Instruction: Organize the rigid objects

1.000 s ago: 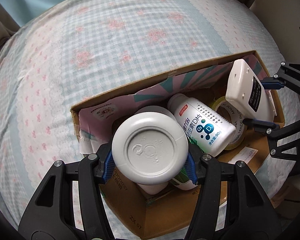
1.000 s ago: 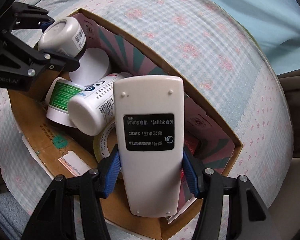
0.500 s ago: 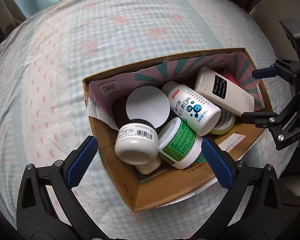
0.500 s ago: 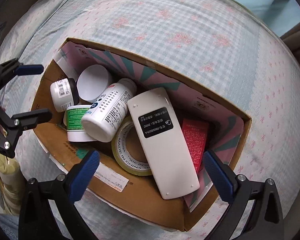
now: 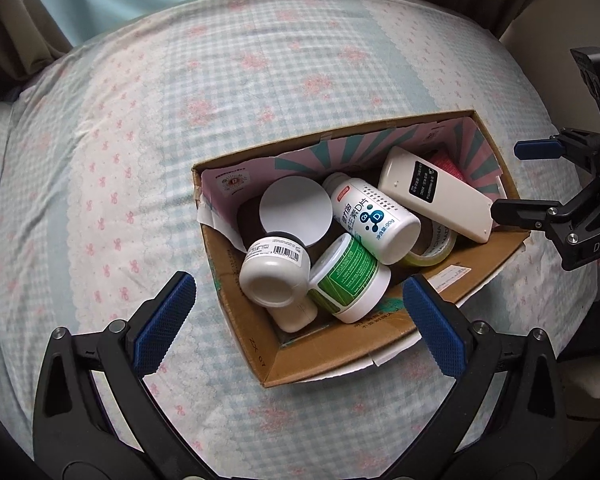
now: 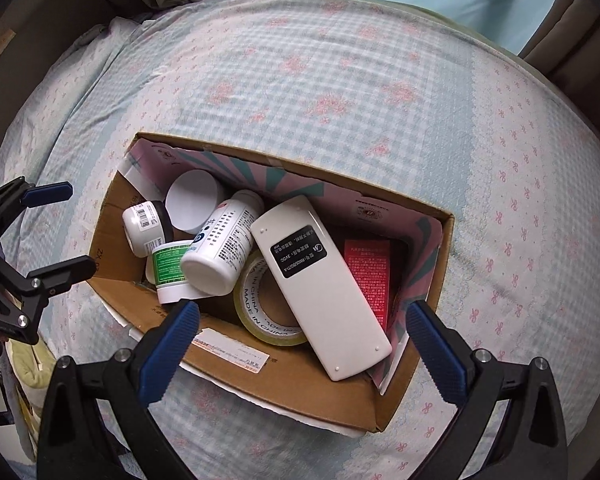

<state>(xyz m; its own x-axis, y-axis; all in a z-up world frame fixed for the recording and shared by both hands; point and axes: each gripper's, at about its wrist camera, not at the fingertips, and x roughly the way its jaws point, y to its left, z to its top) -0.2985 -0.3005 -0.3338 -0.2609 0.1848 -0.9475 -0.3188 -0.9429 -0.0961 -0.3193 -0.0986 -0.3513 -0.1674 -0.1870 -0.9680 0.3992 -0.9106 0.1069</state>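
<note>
Grippers, left gripper (image 5: 298, 308) and right gripper (image 6: 302, 334), are hovering wide open and empty, the cardboard box (image 6: 284, 376) collecting bottles and remote (image 6: 320, 284) together.

One cardboard box (image 6: 284, 384) holds four bottles (image 5: 374, 220), one remote control (image 6: 322, 284), one tape roll (image 6: 260, 316) and one red packet (image 6: 370, 276).

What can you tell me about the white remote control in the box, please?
The remote control is a long, white, rounded plastic slab lying face down, a black printed label on its back. It lies tilted inside the cardboard box, resting across the tape roll, beside a red packet. Neither gripper touches it.
</note>
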